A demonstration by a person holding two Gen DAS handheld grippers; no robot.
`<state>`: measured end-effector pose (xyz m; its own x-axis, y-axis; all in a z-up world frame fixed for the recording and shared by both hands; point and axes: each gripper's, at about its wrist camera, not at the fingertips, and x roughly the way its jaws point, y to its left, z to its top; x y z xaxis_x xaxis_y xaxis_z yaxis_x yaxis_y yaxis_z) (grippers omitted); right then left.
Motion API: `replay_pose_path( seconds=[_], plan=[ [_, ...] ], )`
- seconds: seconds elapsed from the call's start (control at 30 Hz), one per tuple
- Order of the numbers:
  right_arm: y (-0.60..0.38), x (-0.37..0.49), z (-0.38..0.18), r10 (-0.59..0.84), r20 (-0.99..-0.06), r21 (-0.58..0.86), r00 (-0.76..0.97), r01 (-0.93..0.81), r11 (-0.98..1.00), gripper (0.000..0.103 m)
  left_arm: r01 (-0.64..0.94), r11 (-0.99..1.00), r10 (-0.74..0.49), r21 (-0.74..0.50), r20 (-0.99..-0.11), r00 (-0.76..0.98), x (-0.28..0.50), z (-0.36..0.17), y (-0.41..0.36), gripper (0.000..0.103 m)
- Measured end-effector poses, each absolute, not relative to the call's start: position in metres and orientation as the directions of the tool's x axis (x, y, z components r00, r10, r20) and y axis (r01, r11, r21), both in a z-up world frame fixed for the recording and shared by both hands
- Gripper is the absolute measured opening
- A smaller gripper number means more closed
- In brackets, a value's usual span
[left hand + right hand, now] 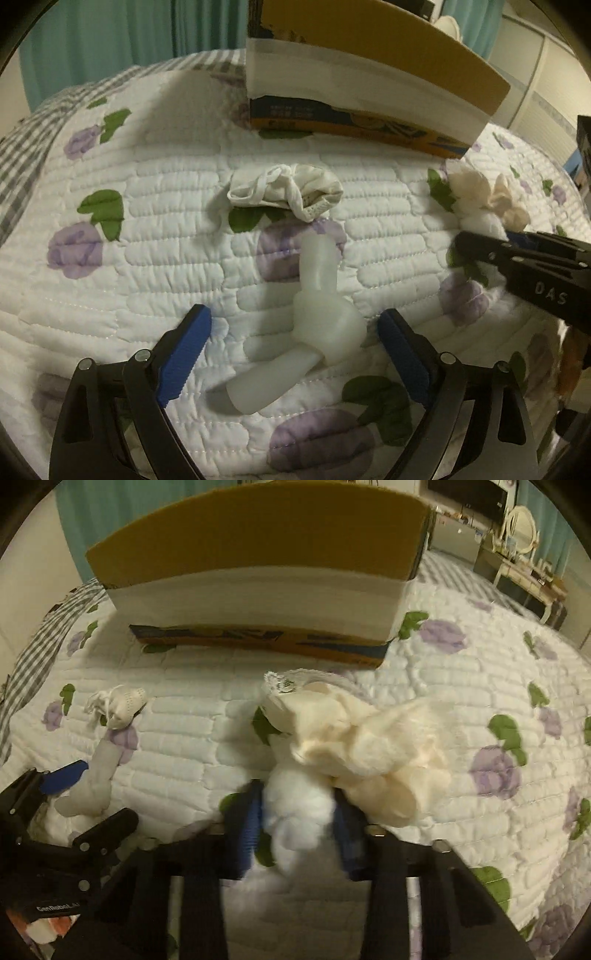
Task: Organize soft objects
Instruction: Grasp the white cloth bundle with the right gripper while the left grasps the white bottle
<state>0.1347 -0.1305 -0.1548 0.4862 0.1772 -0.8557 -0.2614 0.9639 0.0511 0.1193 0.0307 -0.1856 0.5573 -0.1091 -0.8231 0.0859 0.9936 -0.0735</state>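
A knotted translucent white soft tube (314, 325) lies on the quilt between the open blue-padded fingers of my left gripper (291, 332); it also shows at the left of the right wrist view (94, 782). A crumpled white cloth bundle (286, 192) lies beyond it, also seen from the right wrist (118, 703). My right gripper (295, 812) is shut on a fluffy white and cream plush toy (354, 746), seen at the right of the left wrist view (484, 199), as is the right gripper (524, 254).
A large cardboard box (258, 568) with a white band stands on the floral quilted bed (461, 686) behind the objects; it shows in the left wrist view too (369, 77). Furniture and a mirror (521, 528) stand at the far right. Teal curtains hang behind.
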Motion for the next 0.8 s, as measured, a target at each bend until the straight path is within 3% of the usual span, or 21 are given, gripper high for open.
replay_pose_path(
  seconds=[0.1,0.17,0.23,0.37,0.8],
  plan=[
    [-0.135,0.129,-0.153,0.197,-0.851,0.074,0.487,-0.261,0.962,0.026,0.094,0.995,-0.091,-0.045,-0.814,0.574,0.116,-0.182,0.026,0.091],
    [-0.134,0.121,-0.148,0.208,-0.846,0.074,0.492,-0.278,0.958,0.025,0.095,0.994,-0.093,-0.046,-0.806,0.585,0.113,-0.179,0.025,0.082],
    [-0.131,0.112,-0.144,0.224,-0.839,0.081,0.496,-0.294,0.952,0.025,0.097,0.994,-0.099,-0.051,-0.792,0.603,0.108,-0.174,0.025,0.054],
    [-0.128,0.084,-0.133,0.268,-0.820,0.100,0.505,-0.335,0.937,0.025,0.137,0.989,-0.135,-0.063,-0.773,0.621,0.094,-0.163,0.022,0.031],
    [-0.147,0.008,-0.086,0.350,-0.735,0.177,0.581,-0.334,0.926,0.025,0.246,0.966,-0.237,-0.080,-0.657,0.716,0.032,-0.097,0.011,0.029]
  ],
)
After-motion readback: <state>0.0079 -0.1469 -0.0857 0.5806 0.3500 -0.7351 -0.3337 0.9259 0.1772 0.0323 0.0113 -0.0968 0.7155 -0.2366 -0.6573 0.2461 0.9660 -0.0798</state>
